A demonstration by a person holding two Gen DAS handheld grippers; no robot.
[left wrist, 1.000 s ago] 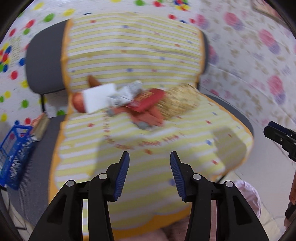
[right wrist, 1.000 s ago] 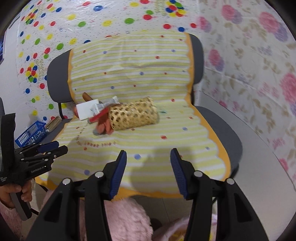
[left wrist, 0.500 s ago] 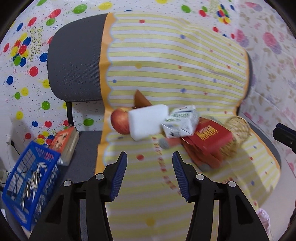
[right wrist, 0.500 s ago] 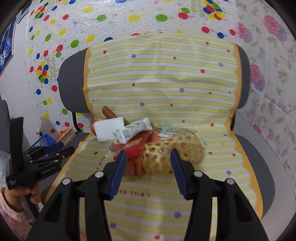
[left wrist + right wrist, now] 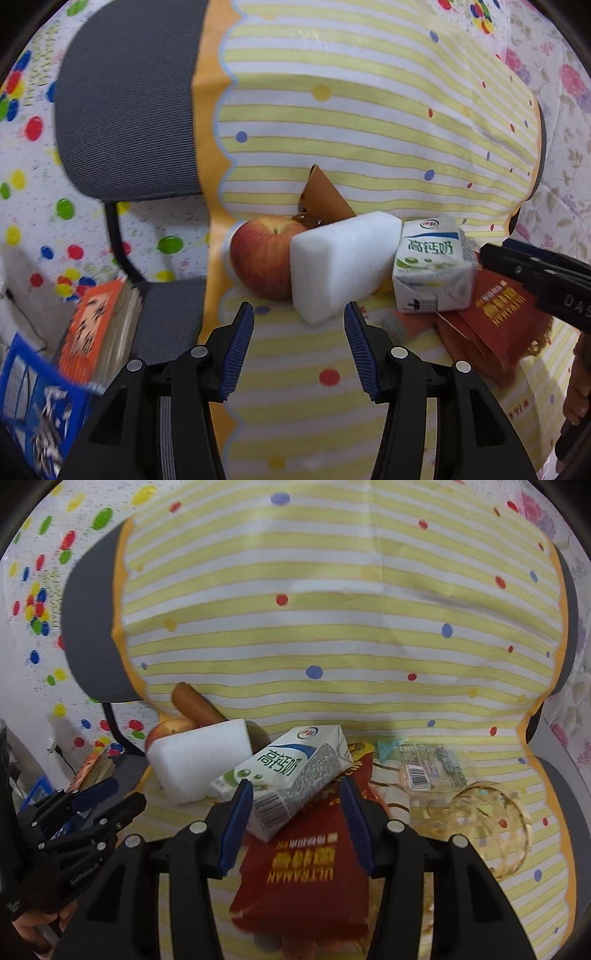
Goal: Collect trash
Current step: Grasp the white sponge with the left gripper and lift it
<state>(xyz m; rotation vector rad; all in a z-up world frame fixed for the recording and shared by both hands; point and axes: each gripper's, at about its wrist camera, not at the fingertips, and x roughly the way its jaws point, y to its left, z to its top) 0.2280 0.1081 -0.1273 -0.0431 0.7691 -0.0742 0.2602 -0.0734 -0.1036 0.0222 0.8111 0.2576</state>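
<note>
Right claw (image 5: 293, 814): open, both blue pads clear, nothing gripped. Between the jaws, at the fingertips, the lower end of a white milk carton (image 5: 286, 777), lying tilted on a red snack bag (image 5: 306, 871); whether the pads already touch the carton, cannot tell. Just right of the bag, a clear plastic wrapper with a barcode (image 5: 430, 771), and further right a woven wicker basket (image 5: 487, 830), lying on its side and seemingly without trash inside.

Left claw (image 5: 297, 345): open too, holding nothing, hanging just in front of a white foam block (image 5: 341, 266). Behind and touching the block, a red apple (image 5: 264, 258); above them a brown sausage-like piece (image 5: 325, 199), partly hidden. To the right, the same milk carton (image 5: 432, 266) beside the block, with the red snack bag (image 5: 495, 317) under it.

All of it resting on an office chair (image 5: 125, 99) covered with a yellow striped cloth (image 5: 332, 627). At the far left edge, a book with an orange cover (image 5: 99, 328) and a blue plastic crate (image 5: 33, 398), blurred.

Progress, as a judgement: collecting not yet begun, or only at its first grasp. No piece lifted, every item on the seat. Likely first pick the carton, then the bag and the wrapper; apple and foam block perhaps not trash at all. Final container unclear, possibly the basket.
</note>
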